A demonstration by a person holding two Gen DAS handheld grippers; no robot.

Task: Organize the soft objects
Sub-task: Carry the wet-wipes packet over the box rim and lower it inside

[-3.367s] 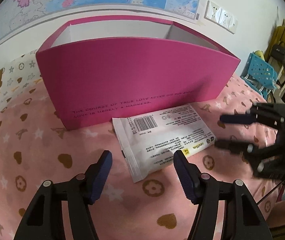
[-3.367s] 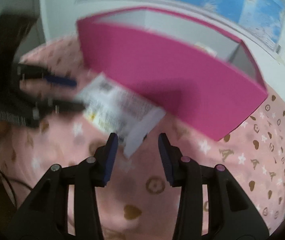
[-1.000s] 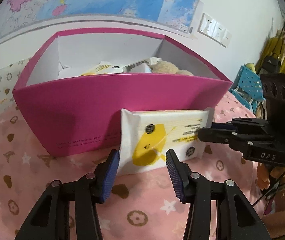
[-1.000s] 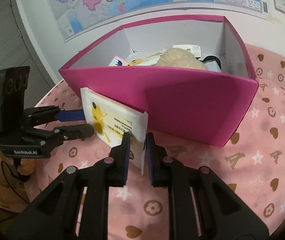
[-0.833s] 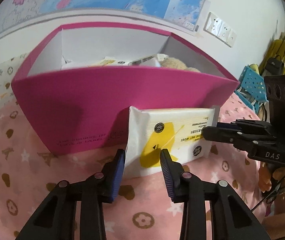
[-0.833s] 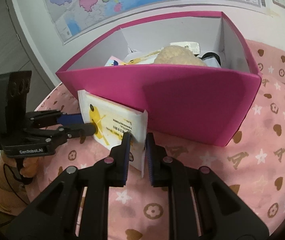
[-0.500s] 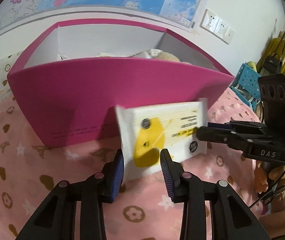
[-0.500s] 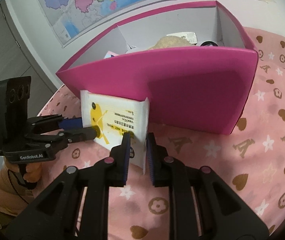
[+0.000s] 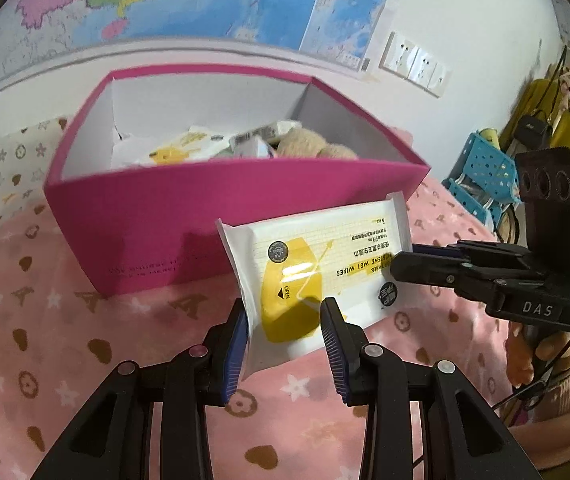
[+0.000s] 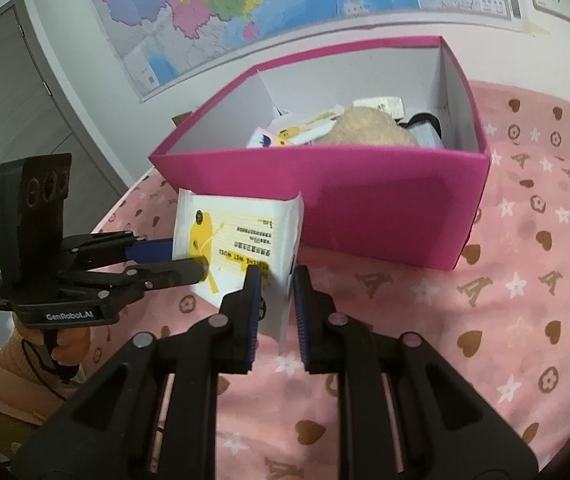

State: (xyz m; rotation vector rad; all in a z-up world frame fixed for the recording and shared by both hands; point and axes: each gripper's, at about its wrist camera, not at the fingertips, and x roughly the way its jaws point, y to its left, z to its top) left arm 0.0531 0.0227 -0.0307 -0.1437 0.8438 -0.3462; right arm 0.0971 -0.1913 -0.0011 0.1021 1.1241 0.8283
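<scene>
White and yellow, the wet-wipes pack (image 9: pixel 317 264) hangs in the air just in front of the pink box (image 9: pixel 189 232), held at both ends; the left gripper (image 9: pixel 285 334) has its jaws drawn in on the pack's near end, and the right gripper (image 10: pixel 275 304) pinches the opposite sealed edge between narrow jaws. Judging by the plush toy (image 10: pixel 369 130) and other packets already inside, the step in hand is carrying this pack to the box; the next move calls for lifting it over the front wall, then opening both jaws together above the pile.
</scene>
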